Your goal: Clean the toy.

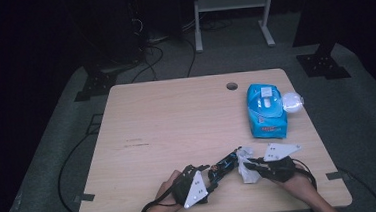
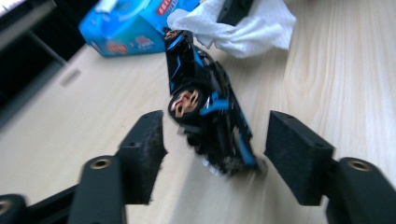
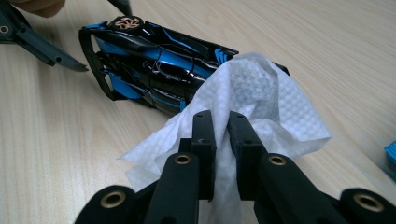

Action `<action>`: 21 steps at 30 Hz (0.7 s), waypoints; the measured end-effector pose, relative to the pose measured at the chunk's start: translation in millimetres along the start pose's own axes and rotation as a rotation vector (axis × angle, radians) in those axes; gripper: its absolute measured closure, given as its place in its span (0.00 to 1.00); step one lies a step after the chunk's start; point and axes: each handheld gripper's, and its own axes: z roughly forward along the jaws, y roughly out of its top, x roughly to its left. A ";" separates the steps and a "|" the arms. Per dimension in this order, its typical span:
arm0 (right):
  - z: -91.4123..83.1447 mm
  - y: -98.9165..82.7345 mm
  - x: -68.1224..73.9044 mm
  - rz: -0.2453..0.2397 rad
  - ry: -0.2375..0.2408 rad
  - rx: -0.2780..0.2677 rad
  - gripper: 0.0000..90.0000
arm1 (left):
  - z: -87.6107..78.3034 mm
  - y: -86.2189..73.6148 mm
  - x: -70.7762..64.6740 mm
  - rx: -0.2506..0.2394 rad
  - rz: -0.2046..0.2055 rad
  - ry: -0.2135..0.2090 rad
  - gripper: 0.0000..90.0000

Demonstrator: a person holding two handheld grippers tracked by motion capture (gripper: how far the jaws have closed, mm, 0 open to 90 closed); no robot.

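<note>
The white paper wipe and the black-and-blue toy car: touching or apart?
Touching. The right gripper view shows the white paper wipe, pinched by the right gripper, draped against the black-and-blue toy car.

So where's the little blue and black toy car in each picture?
High view: the toy car sits low on the table, between the two grippers.
Left gripper view: centre, toy car between the open jaws, pads off it.
Right gripper view: upper left, toy car behind the white wipe.
Shared landmark: that white wipe beside the car.

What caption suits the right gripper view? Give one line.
Right gripper pinches a white wipe against a black-and-blue toy car lying on the wooden table.
</note>
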 end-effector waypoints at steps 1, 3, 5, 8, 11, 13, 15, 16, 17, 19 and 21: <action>-0.1 -0.1 -0.1 0.003 0.000 -0.003 0.91 | 3.8 1.1 2.9 0.008 -0.045 -0.022 0.36; 0.0 0.2 0.1 0.004 0.002 -0.008 0.90 | 14.3 2.4 8.7 0.045 -0.160 -0.076 0.27; 0.4 0.5 0.6 0.001 0.003 -0.011 0.90 | 24.4 1.2 14.4 0.069 -0.248 -0.106 0.21; 0.5 0.5 0.5 0.005 0.004 -0.017 0.90 | 33.9 -1.2 19.3 0.048 -0.296 -0.121 0.30; -0.2 0.3 -1.3 0.014 0.000 -0.026 0.90 | 39.8 -2.8 22.8 0.063 -0.310 -0.136 0.40; -0.7 0.5 -2.0 0.016 -0.003 -0.035 0.90 | 40.5 -2.9 22.8 0.045 -0.295 -0.136 0.54; -0.8 0.8 -2.4 0.018 -0.005 -0.040 0.90 | 41.9 -1.8 24.8 0.044 -0.275 -0.119 0.62; -0.7 1.0 -2.6 0.017 -0.007 -0.039 0.90 | 42.4 -2.0 27.3 0.041 -0.269 -0.122 0.63; -0.7 1.2 -3.0 0.017 -0.009 -0.040 0.90 | 42.8 -2.5 29.0 0.032 -0.263 -0.122 0.63; -1.4 1.7 -3.9 0.022 -0.014 -0.045 0.90 | 42.3 -3.6 35.2 0.025 -0.237 -0.121 0.63; -2.5 3.2 -6.0 0.028 -0.018 -0.059 0.91 | 41.4 -5.1 42.4 0.020 -0.228 -0.123 0.63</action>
